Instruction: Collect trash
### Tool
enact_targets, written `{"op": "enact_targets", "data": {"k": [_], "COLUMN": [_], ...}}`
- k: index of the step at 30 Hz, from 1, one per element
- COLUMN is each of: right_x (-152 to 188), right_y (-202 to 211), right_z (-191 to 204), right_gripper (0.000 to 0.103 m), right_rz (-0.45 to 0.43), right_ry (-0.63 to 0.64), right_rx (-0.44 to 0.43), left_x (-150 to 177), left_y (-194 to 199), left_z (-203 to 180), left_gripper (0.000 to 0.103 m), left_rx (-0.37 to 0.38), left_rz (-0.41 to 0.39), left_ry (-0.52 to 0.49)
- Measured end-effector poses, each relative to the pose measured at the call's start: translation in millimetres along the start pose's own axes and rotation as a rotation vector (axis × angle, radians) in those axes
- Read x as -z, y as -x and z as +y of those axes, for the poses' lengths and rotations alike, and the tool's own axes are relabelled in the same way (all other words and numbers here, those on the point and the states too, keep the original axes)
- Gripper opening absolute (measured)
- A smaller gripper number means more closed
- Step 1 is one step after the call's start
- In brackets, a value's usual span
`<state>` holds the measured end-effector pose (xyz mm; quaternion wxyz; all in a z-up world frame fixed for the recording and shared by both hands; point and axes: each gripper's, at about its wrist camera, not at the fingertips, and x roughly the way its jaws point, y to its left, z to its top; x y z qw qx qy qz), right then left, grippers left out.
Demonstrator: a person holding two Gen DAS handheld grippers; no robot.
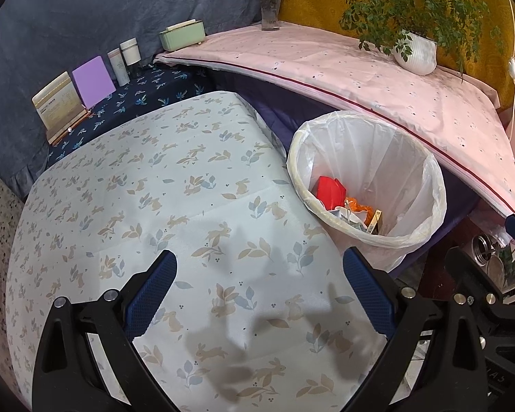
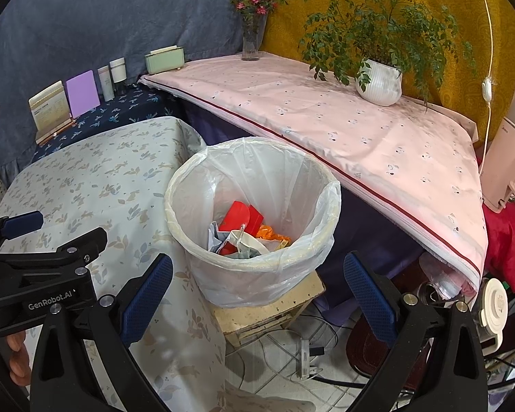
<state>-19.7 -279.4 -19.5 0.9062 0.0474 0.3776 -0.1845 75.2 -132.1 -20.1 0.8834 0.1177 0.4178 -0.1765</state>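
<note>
A round bin lined with a clear plastic bag (image 1: 425, 168) (image 2: 292, 178) stands on a small stool (image 2: 274, 305) beside the rabbit-print table (image 1: 154, 206) (image 2: 96, 171). Inside lie a red box (image 1: 329, 187) (image 2: 240, 216), orange scraps (image 2: 273, 231), white paper and a small yellow carton (image 1: 374, 221). My left gripper (image 1: 259, 281) is open and empty above the table, left of the bin. My right gripper (image 2: 257, 285) is open and empty, in front of the bin. The left gripper also shows at the left of the right wrist view (image 2: 51, 240).
A pink-covered shelf (image 2: 360, 130) behind the bin carries a potted plant (image 2: 379, 82) and a flower vase (image 2: 250, 41). A green box (image 2: 164, 60), bottles, a purple card (image 2: 82, 92) and a calendar stand at the back left. Cables (image 2: 305, 360) lie on the floor.
</note>
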Motion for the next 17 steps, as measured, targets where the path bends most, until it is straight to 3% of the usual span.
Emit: {"op": "enact_targets", "data": {"k": [17], "right_x": [4.3], "right_y": [-0.3], "right_z": [-3.3], "right_gripper": [0.096], "right_rz": [-0.001], "right_ry": [-0.012], "right_rx": [0.011], "left_x": [2.5], "left_y": [-4.6], "left_z": [-0.4], "left_gripper": [0.093], "left_rx": [0.021], "left_rz": [0.004], "left_ry": [-0.005]}}
